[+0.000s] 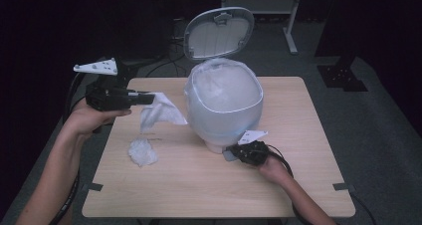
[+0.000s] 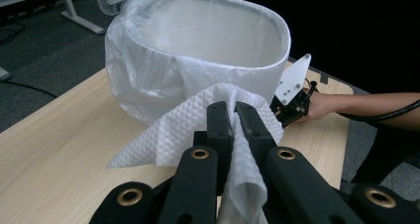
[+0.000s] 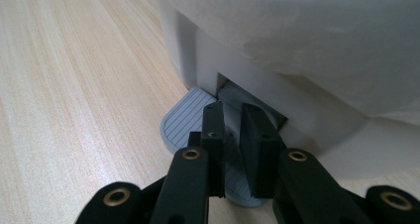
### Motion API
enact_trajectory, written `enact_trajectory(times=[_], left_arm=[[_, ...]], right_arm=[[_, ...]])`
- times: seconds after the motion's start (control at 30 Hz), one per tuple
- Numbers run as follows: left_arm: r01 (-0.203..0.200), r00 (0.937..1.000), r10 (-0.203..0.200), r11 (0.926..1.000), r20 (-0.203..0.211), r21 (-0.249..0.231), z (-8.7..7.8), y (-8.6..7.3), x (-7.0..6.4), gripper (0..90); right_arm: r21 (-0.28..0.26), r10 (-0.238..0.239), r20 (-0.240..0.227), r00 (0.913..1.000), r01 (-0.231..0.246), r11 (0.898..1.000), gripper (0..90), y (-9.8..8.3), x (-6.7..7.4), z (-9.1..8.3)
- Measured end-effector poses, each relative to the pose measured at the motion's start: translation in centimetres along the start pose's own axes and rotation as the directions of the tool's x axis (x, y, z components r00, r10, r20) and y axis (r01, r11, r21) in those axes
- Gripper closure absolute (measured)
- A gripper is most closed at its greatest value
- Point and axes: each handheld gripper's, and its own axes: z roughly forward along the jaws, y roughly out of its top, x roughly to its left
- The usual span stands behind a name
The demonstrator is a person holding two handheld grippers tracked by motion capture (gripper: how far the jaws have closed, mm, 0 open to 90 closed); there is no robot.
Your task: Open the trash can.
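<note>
In my left tool [image 2: 233,116] I hold a white, embossed paper towel sheet [image 2: 173,135]; the jaws are pinched nearly together on a fold of it, and it hangs above the left part of the light wooden surface [image 1: 298,135], just left of the white pedal bin lined with a thin translucent plastic bag [image 1: 224,98]. The bin stands at the middle of the surface with its grey-rimmed lid [image 1: 219,32] raised at the far side.

The sheet is very light and limp. It droops from the grip and could tear or slip out if I tug, so a fold near its middle is the sensible place to hold, as I have it now. I judge it will flutter rather than drop straight, so it should go low over the bin's mouth.

My right tool [image 3: 233,116] sits narrow, jaws almost together, resting on the grey ribbed foot pedal [image 3: 185,120] at the bin's near base. The pedal is stiff plastic; pressing flat on its ridges seems best.

A second, crumpled white paper wad [image 1: 142,152] lies on the near left of the surface, soft and easy to pinch anywhere.
</note>
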Motion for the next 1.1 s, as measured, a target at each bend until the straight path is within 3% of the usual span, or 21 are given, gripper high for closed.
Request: enact_trajectory(times=[1.1], left_arm=[[-0.019,0.9992,0.020,0.9998,0.034,-0.010,1.0,4.1,0.6,86.3]], right_arm=[[-0.008,0.003,-0.014,0.9999,-0.003,1.000,80.1,-0.1,-0.2,0.1]])
